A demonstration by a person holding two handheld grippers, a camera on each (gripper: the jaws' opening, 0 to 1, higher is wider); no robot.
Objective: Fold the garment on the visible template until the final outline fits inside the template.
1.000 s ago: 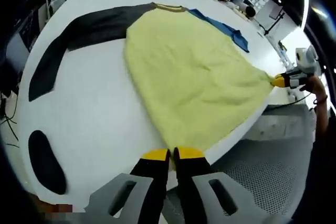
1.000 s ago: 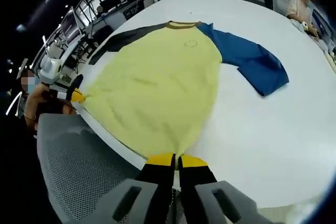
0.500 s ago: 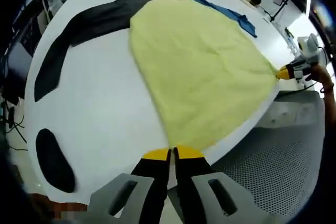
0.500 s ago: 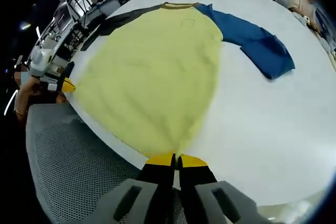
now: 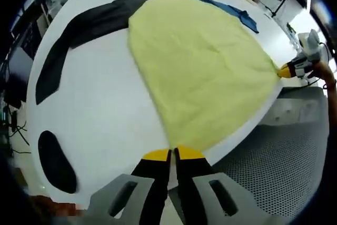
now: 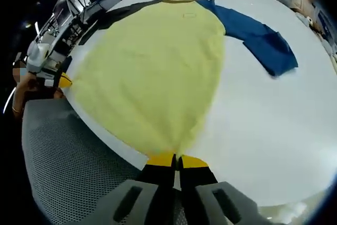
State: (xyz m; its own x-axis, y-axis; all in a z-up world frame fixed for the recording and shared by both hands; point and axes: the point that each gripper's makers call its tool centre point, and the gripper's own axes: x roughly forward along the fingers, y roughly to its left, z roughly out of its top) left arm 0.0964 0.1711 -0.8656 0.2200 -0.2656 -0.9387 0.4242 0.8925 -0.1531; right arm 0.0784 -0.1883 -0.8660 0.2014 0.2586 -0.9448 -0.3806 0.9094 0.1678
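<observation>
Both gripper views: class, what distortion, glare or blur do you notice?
Left gripper view: fisheye bends the white table edge into a curve; bright glare at upper right beside the right gripper. Right gripper view: the yellow garment is sharp, the background soft.

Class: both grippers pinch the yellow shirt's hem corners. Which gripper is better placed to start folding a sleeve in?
Neither clearly. The left gripper clamps the shirt on the dark sleeve side, the right gripper on the blue sleeve side. Each suits its own sleeve.
</observation>
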